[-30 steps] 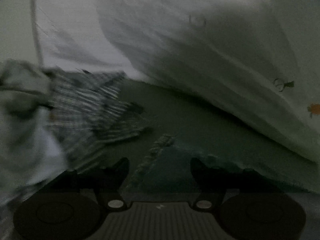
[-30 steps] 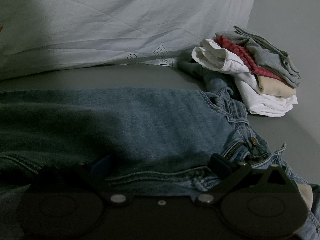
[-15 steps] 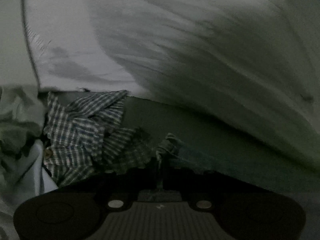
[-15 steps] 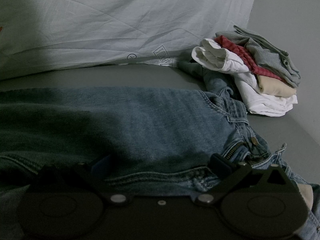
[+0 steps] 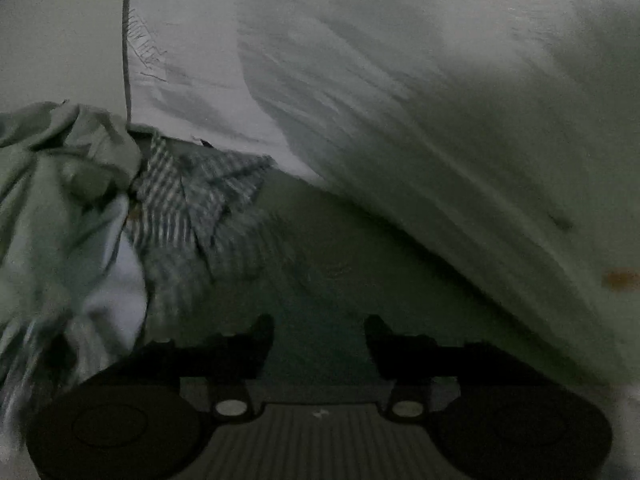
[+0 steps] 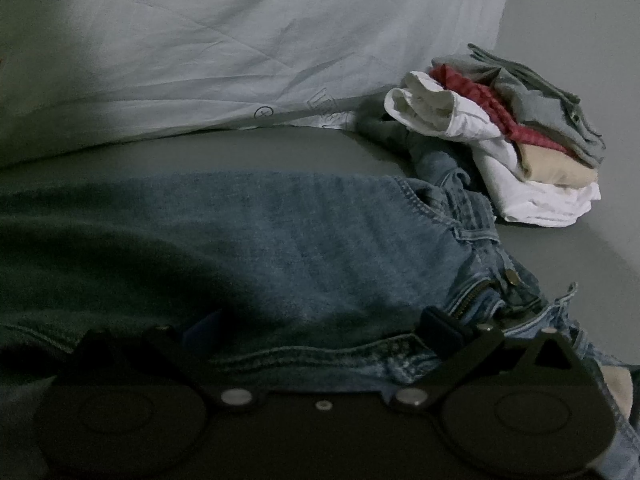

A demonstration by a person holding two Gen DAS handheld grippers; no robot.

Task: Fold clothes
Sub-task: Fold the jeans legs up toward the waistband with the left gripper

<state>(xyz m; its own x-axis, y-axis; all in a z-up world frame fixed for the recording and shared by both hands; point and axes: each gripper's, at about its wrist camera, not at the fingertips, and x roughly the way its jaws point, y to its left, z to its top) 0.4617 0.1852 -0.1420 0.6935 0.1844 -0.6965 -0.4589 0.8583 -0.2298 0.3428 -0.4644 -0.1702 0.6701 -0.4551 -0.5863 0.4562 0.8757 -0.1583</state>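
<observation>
1. The left gripper [image 5: 319, 334] is hovering with its jaws apart over dark denim, gripping nothing; half a second ago they were closed together.
2. The right gripper [image 6: 320, 330] is resting spread wide on the jeans [image 6: 280, 248], which are lying flat across the near bed.
3. A checked shirt [image 5: 200, 204] is crumpling far left, beside pale clothes [image 5: 52, 200].
4. A pillow [image 6: 240, 48] is looming beyond; a folded stack [image 6: 520, 144] is sitting far right.

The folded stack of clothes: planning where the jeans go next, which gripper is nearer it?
Right. The right gripper sits over the jeans beside the folded stack; the left gripper view shows no stack.
</observation>
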